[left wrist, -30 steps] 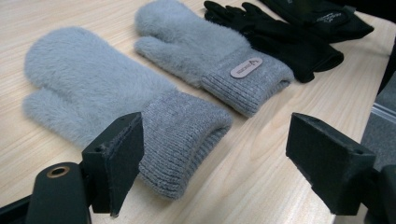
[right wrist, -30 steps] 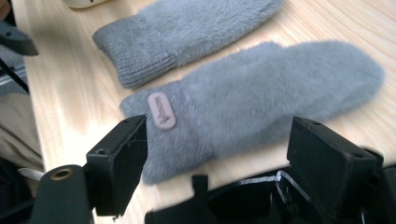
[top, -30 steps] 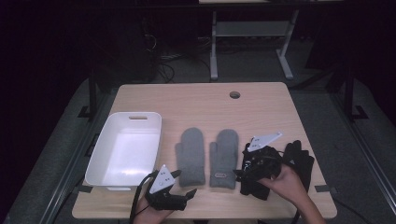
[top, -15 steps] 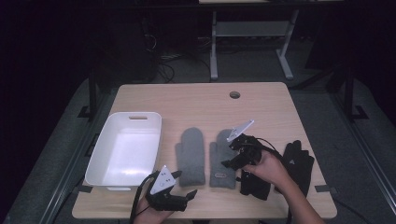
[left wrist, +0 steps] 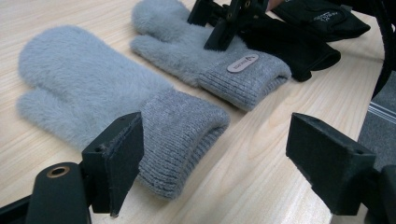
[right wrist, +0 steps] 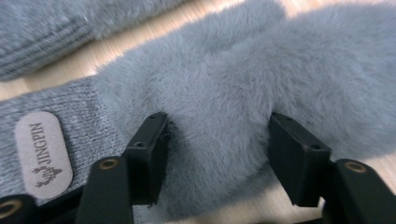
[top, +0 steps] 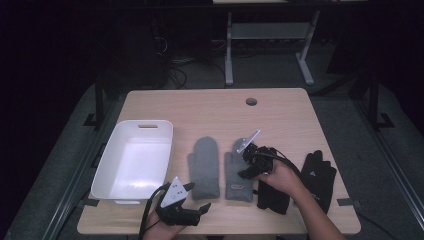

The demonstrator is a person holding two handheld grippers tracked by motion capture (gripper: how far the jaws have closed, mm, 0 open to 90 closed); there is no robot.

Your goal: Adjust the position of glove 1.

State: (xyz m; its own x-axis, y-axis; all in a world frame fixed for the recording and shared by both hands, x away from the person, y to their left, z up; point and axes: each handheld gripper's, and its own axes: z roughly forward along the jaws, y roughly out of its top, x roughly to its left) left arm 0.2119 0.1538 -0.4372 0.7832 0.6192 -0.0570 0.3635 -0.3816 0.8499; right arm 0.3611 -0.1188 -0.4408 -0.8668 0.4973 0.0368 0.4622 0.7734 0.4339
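Closing right gripper (right wrist: 217,156) jaws around soft, light, fluffy grey mitten (right wrist: 261,88), pinching beside cuff; not yet pressing.

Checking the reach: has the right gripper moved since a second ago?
Yes. The right gripper went left, off the black gloves, onto the right grey mitten, jaws closing around it.

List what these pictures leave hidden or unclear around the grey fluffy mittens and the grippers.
- Right gripper, right gripper view: fur of the labelled grey fluffy mitten hides whether its pads press.
- Black glove, high view: the person's right hand covers part.
- Label, high view: too small to read.
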